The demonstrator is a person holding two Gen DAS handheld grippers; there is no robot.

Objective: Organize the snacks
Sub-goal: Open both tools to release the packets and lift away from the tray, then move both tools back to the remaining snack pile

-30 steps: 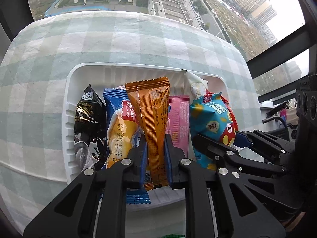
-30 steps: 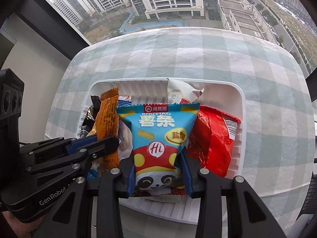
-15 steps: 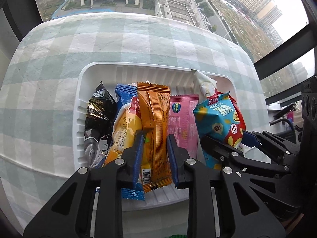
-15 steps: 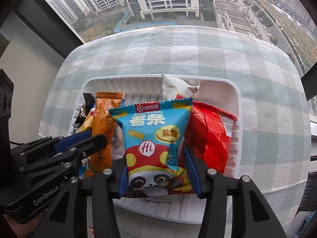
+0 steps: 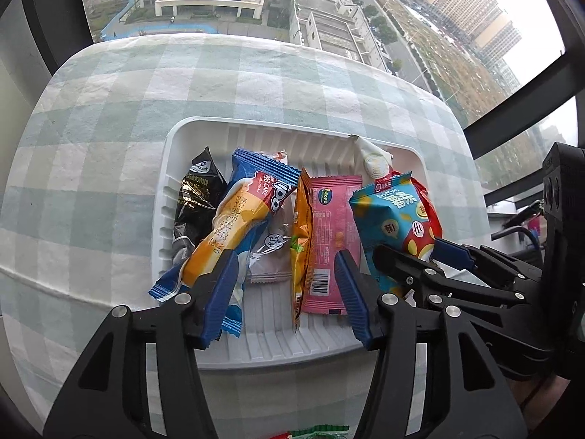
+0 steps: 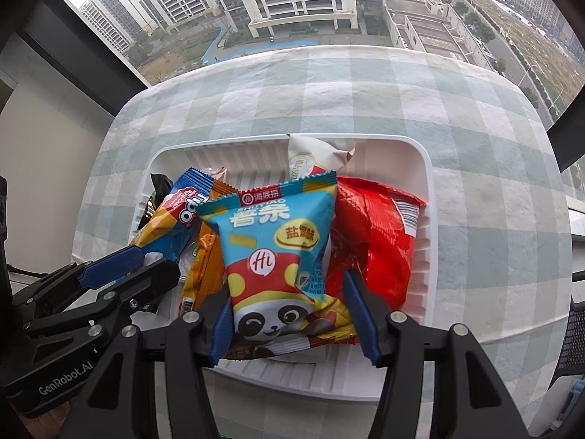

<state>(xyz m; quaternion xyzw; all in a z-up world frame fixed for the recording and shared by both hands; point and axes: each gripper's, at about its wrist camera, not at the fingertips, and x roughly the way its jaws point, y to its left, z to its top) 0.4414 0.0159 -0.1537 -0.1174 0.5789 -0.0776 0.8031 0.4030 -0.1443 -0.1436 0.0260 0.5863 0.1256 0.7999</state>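
Glossy crinkled snack packets (image 5: 321,234) fill ribbed, seemingly plastic tray (image 5: 292,139).

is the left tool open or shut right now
Open. The left tool has its blue pads spread wide over the white tray, gripping nothing; the orange packet lies loose between them.

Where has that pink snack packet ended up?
The pink packet lies in the white tray, seen from the left claw's camera, between the orange packet on its left and the blue panda chip bag on its right.
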